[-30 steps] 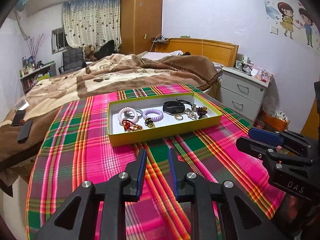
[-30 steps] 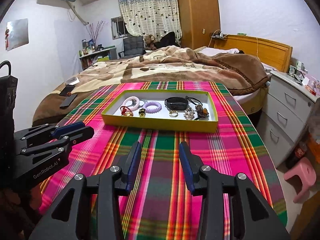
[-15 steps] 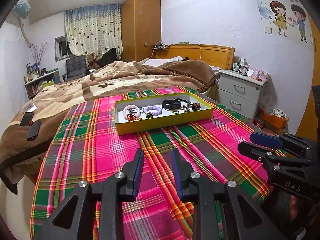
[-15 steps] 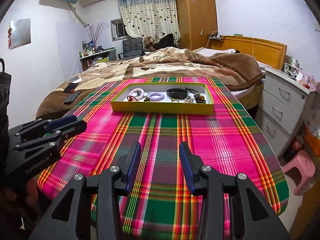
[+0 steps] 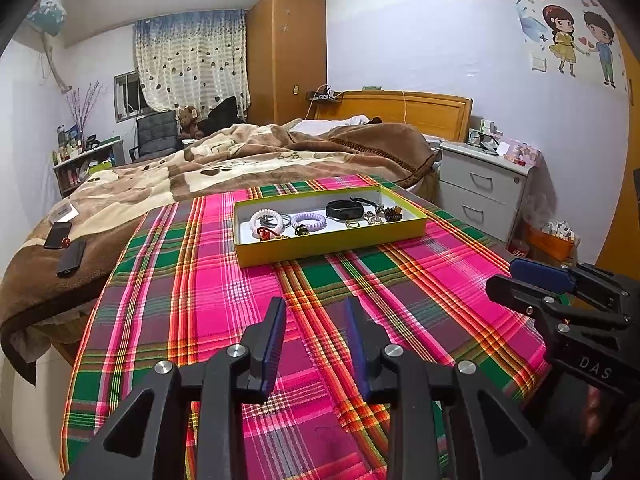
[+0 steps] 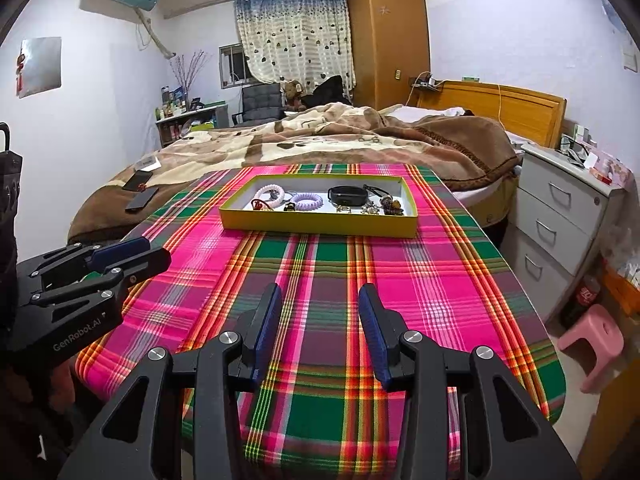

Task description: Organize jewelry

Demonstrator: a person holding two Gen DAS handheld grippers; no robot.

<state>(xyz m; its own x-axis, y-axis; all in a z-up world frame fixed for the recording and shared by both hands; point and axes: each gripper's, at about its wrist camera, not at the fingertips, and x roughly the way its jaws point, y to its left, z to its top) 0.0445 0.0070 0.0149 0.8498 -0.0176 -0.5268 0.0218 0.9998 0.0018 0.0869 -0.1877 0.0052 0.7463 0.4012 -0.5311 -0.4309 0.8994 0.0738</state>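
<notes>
bedroom, plaid-covered desk (image 6: 320, 280) beside the bed. yellow tray (image 6: 318, 227) of jewelry sat at desk's far end. both tongs, left (image 5: 314, 334) and right (image 6: 320, 328), had pulled back from it, open, empty; sorting apparently finished or paused.

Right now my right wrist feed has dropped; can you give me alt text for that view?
The open, empty right gripper hovers over a pink and green plaid tablecloth, aimed at a yellow tray of jewelry at the table's far end. The left gripper shows at the left edge; a bed lies beyond.
</notes>
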